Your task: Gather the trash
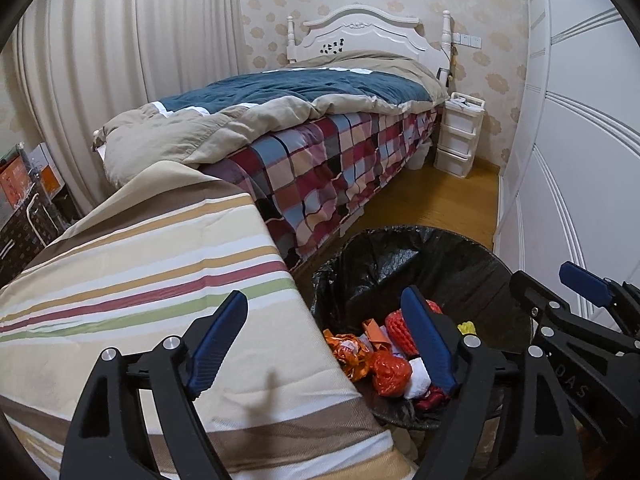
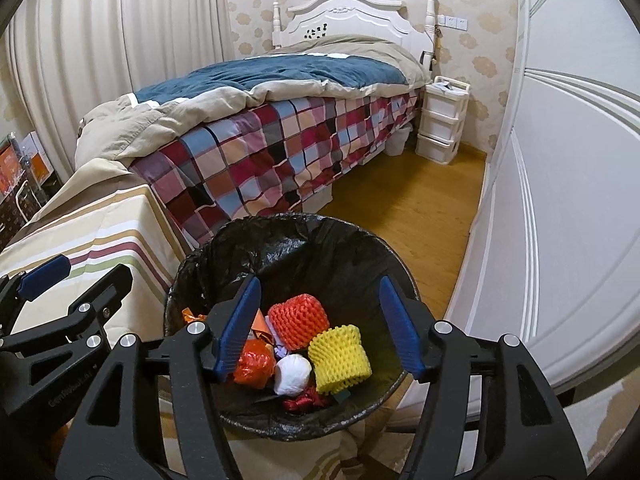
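Nearest, left tongs (image 1: 324,340) spread wide, nothing between the blue pads (image 1: 218,344), one finger over the striped cloth of the table (image 1: 160,248), the other over the rim of the trash bin (image 1: 460,248). Right tongs (image 2: 318,326) likewise parted, about half spread, empty, poised directly above the bin's mouth (image 2: 304,240). Both tongs side by side, close but apart.

Just below, inside the black liner: yellow foam net (image 2: 340,358) at the right, orange foam net (image 2: 298,322) behind it, white crumpled ball (image 2: 292,374) in front, orange plastic wad (image 2: 254,364) at the left, a dark red scrap (image 2: 304,402) lowest. Foil wrapper (image 1: 352,350) at the left edge, seen from the left wrist view. All trash lying loose in the bin, none gripped.

Bin standing on the wooden floor (image 2: 408,208), just beside the table's corner.

Farther back, bed (image 2: 280,140) with checked sheet, tan and blue quilt on top, white headboard (image 2: 344,16) against floral wallpaper. Beside it, a small white drawer unit (image 2: 440,124). White wardrobe (image 2: 560,160) along the right, pleated curtain (image 2: 100,40) at the left, with boxes (image 2: 24,168) below.
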Action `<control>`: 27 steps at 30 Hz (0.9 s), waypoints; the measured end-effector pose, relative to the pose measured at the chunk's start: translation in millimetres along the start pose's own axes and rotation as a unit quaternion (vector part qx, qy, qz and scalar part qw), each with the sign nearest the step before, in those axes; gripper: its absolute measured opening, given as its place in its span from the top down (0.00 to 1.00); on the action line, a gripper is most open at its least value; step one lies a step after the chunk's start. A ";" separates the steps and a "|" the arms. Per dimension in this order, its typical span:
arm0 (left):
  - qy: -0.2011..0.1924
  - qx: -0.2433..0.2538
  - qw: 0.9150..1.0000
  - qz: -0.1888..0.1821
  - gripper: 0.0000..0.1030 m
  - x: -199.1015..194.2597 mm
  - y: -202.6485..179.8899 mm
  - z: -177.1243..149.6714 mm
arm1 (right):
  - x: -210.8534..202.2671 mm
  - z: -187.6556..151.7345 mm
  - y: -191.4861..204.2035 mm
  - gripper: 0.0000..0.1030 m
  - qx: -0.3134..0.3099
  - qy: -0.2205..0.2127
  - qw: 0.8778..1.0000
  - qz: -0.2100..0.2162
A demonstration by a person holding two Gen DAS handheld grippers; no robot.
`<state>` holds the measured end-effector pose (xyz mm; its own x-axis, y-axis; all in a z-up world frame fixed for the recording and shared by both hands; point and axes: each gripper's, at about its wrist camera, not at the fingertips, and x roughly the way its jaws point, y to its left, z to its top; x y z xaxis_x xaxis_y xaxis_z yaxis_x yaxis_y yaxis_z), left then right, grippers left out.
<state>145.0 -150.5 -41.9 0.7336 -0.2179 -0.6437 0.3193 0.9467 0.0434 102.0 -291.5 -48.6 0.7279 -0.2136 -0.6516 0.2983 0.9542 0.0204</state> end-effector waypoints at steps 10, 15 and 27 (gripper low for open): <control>-0.024 -0.020 0.999 0.017 0.17 -34.5 19.9 -0.7 | -31.0 -1.9 8.9 0.26 -0.003 -0.022 1.000 -0.004; -0.028 -0.032 0.999 0.021 0.15 -51.1 34.7 -4.9 | -46.6 -5.3 20.3 0.22 -0.011 -0.030 0.999 0.002; -0.042 -0.056 0.996 0.047 0.14 -95.1 76.5 -21.8 | -89.6 -12.1 47.6 0.14 -0.024 -0.048 0.998 0.028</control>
<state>86.6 -52.2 6.0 0.8067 -0.1416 -0.5738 0.1816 0.9833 0.0127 43.5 -224.4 1.6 0.7986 -0.1770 -0.5753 0.2276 0.9736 0.0164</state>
